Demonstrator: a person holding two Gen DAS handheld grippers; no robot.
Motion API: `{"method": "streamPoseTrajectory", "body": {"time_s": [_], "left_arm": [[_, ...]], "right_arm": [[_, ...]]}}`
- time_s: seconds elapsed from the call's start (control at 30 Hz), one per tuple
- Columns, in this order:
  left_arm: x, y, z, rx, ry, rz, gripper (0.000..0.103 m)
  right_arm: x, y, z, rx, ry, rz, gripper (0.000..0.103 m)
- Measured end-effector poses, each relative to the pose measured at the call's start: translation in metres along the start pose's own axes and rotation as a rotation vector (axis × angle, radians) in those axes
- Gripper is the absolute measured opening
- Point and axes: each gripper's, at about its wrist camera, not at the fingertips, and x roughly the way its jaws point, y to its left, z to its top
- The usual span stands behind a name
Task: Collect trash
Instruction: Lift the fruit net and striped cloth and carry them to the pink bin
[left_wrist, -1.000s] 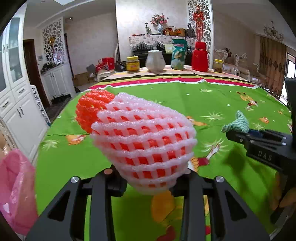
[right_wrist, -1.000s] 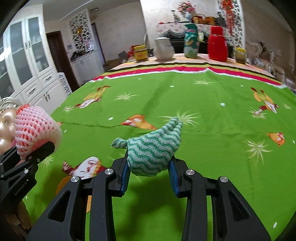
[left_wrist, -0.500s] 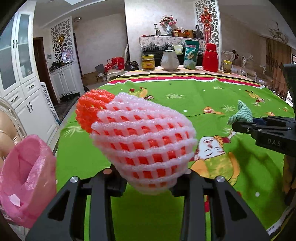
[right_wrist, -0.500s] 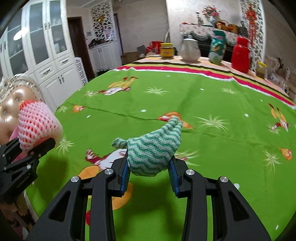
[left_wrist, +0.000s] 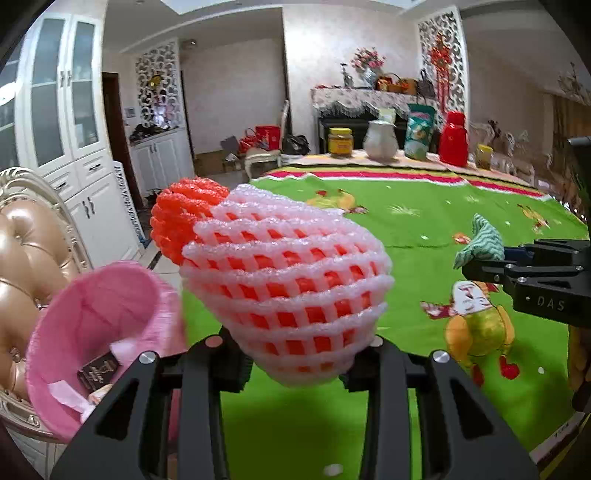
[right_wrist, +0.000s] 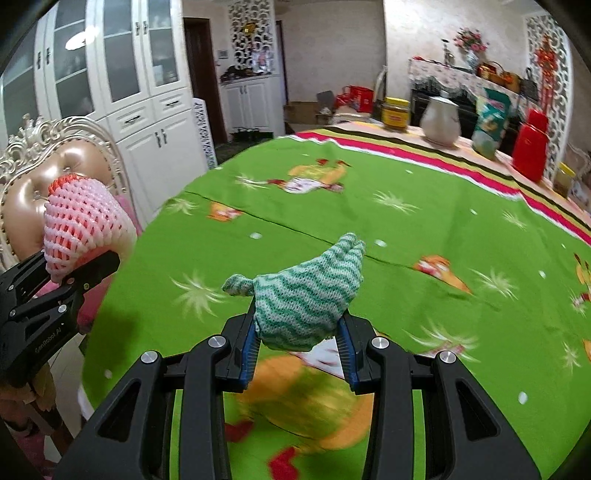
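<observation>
My left gripper (left_wrist: 301, 362) is shut on a white and orange foam fruit net (left_wrist: 280, 280), held above the table's left edge; it also shows at the left of the right wrist view (right_wrist: 79, 232). A pink trash bag (left_wrist: 92, 332) with scraps inside hangs open just left of and below the net. My right gripper (right_wrist: 297, 354) is shut on a green and white wavy-striped cloth scrap (right_wrist: 303, 295), held over the green tablecloth (right_wrist: 424, 236); that scrap also shows at the right of the left wrist view (left_wrist: 480, 243).
A gold padded chair (left_wrist: 26, 251) stands behind the pink bag. At the table's far end stand a yellow jar (left_wrist: 340, 140), a white jug (left_wrist: 380, 140), a green packet (left_wrist: 419, 136) and a red flask (left_wrist: 453, 138). White cabinets (right_wrist: 122, 92) line the left wall.
Both grippers have swung left towards the table edge with their loads. The pink bag has come further into the left wrist view and its open mouth and contents now show.
</observation>
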Motion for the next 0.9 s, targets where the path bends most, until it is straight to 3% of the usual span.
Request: {"method": "streamPoseTrajectory", "body": {"time_s": [0.27,0.5,0.77,0.9], "left_arm": [[-0.020,0.053,-0.009,-0.030,-0.029,0.062,0.035],[-0.042,0.114,-0.020,-0.128,-0.044,0.122,0.036],[-0.050,0.195,-0.036,-0.251,0.003,0.206,0.036],[-0.050,0.221,-0.041,-0.282,0.030,0.207,0.036]], "right_arm": [[0.016,0.059,0.021,-0.082,-0.005,0.091,0.037],[0.028,0.115,0.040,-0.147,-0.010,0.164,0.037],[0.037,0.189,0.064,-0.250,-0.042,0.248,0.039],[0.048,0.222,0.073,-0.289,-0.046,0.288,0.041]]}}
